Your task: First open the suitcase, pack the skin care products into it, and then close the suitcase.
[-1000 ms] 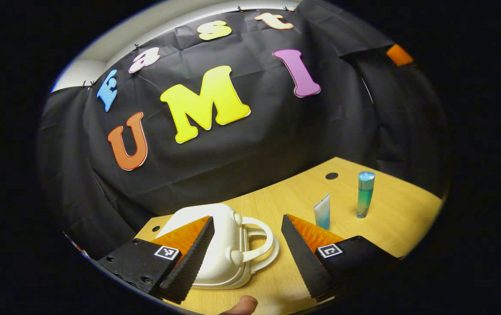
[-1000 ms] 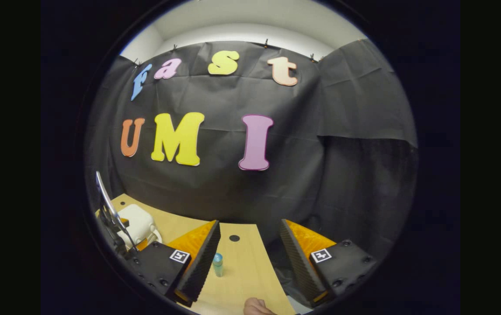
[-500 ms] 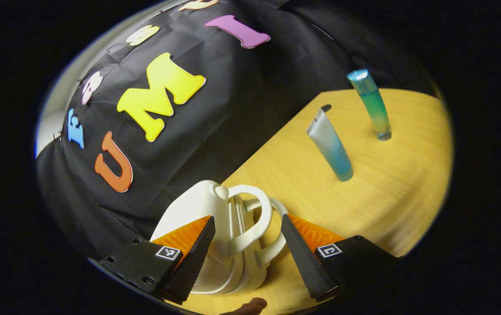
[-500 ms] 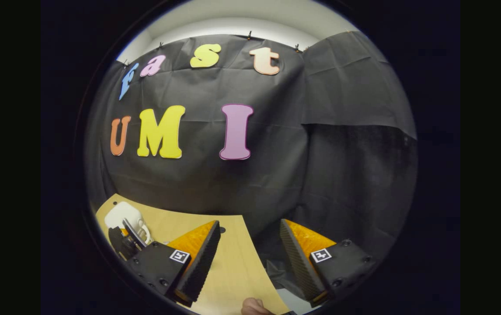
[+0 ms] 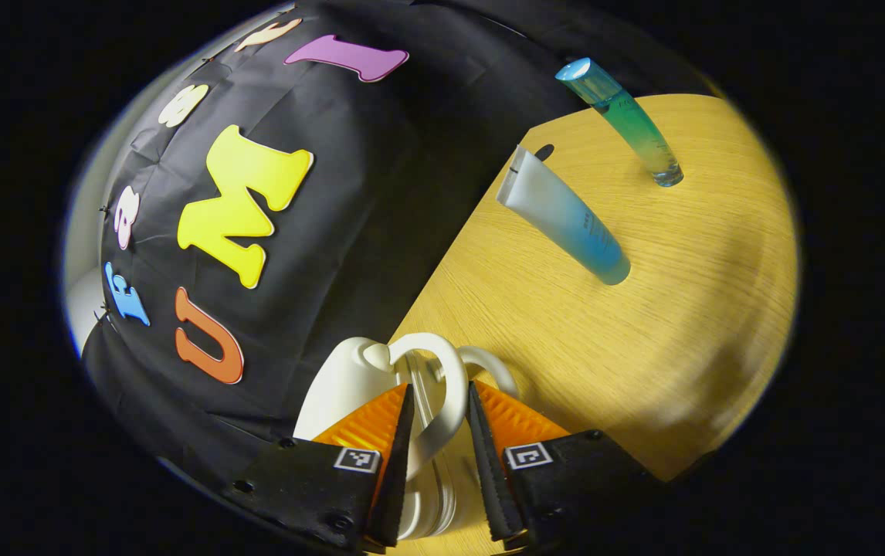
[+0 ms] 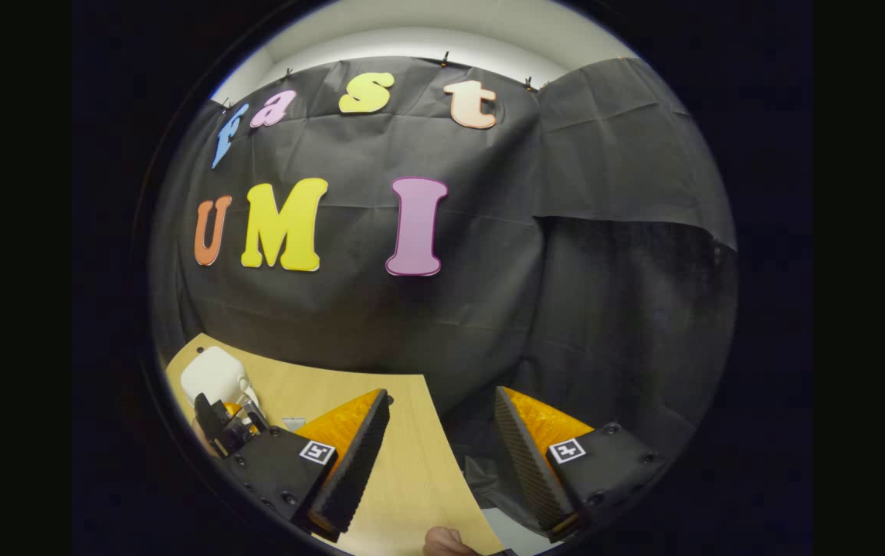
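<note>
Suitcase (image 5: 350, 378): a small white hard-shell case, lid down, at about 6 o'clock in the left gripper view, standing on the wooden table (image 5: 643, 332) hard against the black booth cloth (image 5: 381, 201). Its looped upper handle (image 5: 442, 386) runs straight down between the fingers of the left gripper (image 5: 436, 463), which have narrowed to a slim gap around it. They look to be touching or all but touching the loop, though I cannot tell for certain that both press on it. A second loop (image 5: 493, 367), belonging to the other shell, peeks out just beyond the finger on the right.

The coming move turns on this: the handle lies dead ahead along the fingers' own axis, and the seam between the two shells runs the same way, toward 12 o'clock. Lifting the held loop away from its twin should, in my judgement, swing the lid up.

Further right, at about 1 o'clock, a pale blue tube (image 5: 566, 220) stands cap-down, with a blue-green bottle (image 5: 628, 123) beyond it at about 2 o'clock; both are well apart from the case and not yet packed.

In the right gripper view, the case (image 6: 215, 374) sits at 8 o'clock, and the right gripper (image 6: 442, 455) hangs wide open and empty over the table edge, much the farther of the two.
</note>
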`<act>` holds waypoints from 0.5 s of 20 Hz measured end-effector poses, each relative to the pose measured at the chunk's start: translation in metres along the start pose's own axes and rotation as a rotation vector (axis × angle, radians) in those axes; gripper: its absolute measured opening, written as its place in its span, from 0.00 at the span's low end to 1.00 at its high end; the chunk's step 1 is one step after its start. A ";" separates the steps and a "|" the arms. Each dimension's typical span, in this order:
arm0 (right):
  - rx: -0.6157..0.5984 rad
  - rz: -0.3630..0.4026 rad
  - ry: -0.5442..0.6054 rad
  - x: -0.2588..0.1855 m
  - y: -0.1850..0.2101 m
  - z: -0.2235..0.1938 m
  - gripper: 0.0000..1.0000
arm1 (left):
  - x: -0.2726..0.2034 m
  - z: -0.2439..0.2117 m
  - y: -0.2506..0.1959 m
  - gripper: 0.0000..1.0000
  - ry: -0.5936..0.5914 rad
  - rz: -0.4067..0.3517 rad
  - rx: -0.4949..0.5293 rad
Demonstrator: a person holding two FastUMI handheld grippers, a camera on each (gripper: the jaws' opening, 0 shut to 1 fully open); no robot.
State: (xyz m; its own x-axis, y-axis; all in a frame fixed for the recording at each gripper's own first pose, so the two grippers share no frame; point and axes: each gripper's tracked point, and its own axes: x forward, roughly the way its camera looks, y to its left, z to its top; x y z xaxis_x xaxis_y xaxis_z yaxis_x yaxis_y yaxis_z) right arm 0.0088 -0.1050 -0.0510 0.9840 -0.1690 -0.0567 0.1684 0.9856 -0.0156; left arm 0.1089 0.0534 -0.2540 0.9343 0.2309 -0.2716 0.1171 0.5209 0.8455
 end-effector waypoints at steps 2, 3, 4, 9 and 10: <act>-0.007 0.006 0.000 -0.001 0.004 0.001 0.82 | -0.001 0.001 -0.002 0.35 0.004 -0.015 0.004; -0.010 0.010 -0.002 -0.001 0.006 0.002 0.82 | 0.000 0.003 -0.005 0.34 0.004 -0.032 -0.001; -0.014 0.014 -0.005 -0.002 0.009 0.003 0.81 | 0.000 0.003 -0.006 0.32 0.011 -0.049 -0.006; -0.027 0.029 -0.009 -0.004 0.021 0.007 0.82 | -0.002 0.010 -0.004 0.21 0.022 -0.114 -0.041; -0.028 0.032 -0.012 -0.005 0.024 0.008 0.82 | -0.002 0.014 -0.002 0.18 0.012 -0.127 -0.079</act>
State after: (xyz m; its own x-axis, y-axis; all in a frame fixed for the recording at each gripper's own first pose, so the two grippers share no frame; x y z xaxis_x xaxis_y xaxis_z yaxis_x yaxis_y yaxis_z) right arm 0.0084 -0.0808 -0.0429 0.9895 -0.1371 -0.0458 0.1352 0.9899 -0.0418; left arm 0.1115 0.0404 -0.2491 0.9094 0.1691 -0.3799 0.2065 0.6093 0.7656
